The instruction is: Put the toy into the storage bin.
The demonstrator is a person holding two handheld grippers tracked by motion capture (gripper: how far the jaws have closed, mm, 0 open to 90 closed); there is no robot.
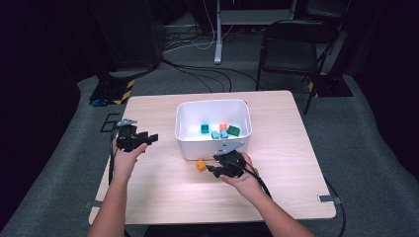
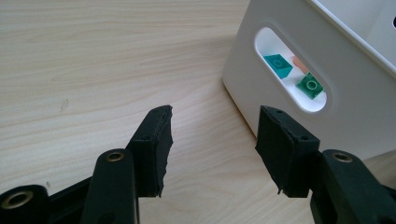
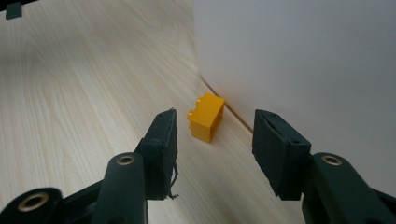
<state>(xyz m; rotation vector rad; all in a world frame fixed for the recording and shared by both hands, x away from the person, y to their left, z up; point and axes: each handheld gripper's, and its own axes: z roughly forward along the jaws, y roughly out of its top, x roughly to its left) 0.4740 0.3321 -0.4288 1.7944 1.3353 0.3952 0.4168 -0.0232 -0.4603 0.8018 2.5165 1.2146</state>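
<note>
**Right jaws lined up on orange brick by the bin**

My right gripper (image 1: 213,169) sits low over the counter (image 1: 163,197), jaws apart with nothing between the pads. The orange brick (image 3: 206,117) lies just ahead of them, centred in the gap, not yet touched. It rests on the counter just beside the near wall of the white bin (image 1: 186,148); whether it touches the wall I cannot tell. That wall crowds my right-hand pad, so the approach looks angled along the wall to leave room for both pads.

My left gripper (image 1: 148,138) hangs off the bin's left side, jaws open and empty, pointed at the handle slot (image 2: 289,74). My guess is it is parked there, ready to steady the bin if I bump it.

Inside the bin lie a teal brick (image 1: 204,129), a green brick (image 1: 233,131) and a few more. So the orange one likely goes in next: close, lift, drop over the rim.
</note>
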